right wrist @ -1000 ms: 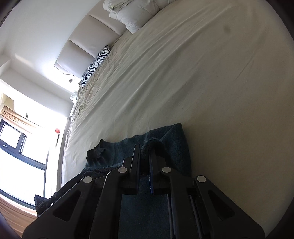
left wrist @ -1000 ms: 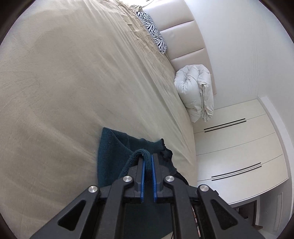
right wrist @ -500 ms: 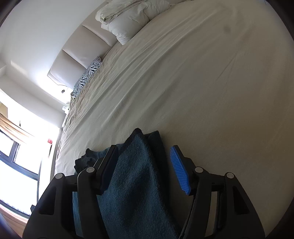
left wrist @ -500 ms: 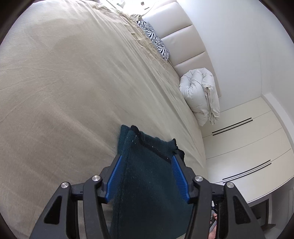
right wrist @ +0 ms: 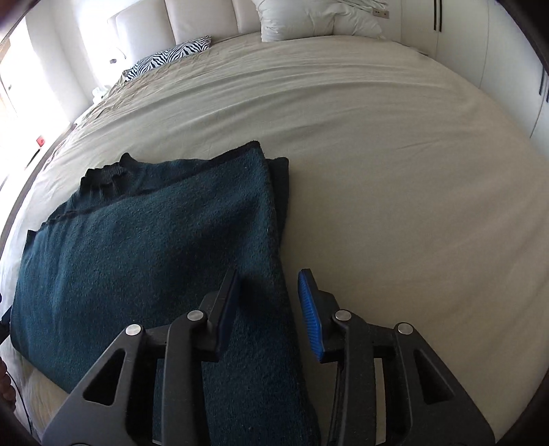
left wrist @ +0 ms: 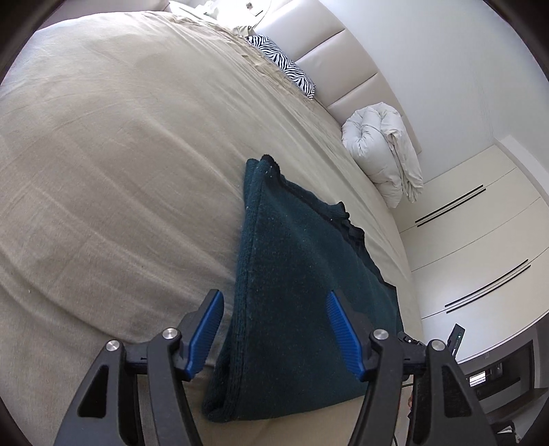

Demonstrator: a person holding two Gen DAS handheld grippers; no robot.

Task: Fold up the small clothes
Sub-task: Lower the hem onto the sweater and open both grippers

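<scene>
Though unpinched, sweater (left wrist: 302,274) between claw (left wrist: 274,329) pads.

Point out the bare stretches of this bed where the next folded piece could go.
Bare sheet runs from the dark teal garment to the zebra pillow and white duvet roll. The crowded spot is the near edge, under the garment.

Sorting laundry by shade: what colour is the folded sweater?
Dark teal sweater, with a blacker collar; clearest in the right wrist view.
</scene>
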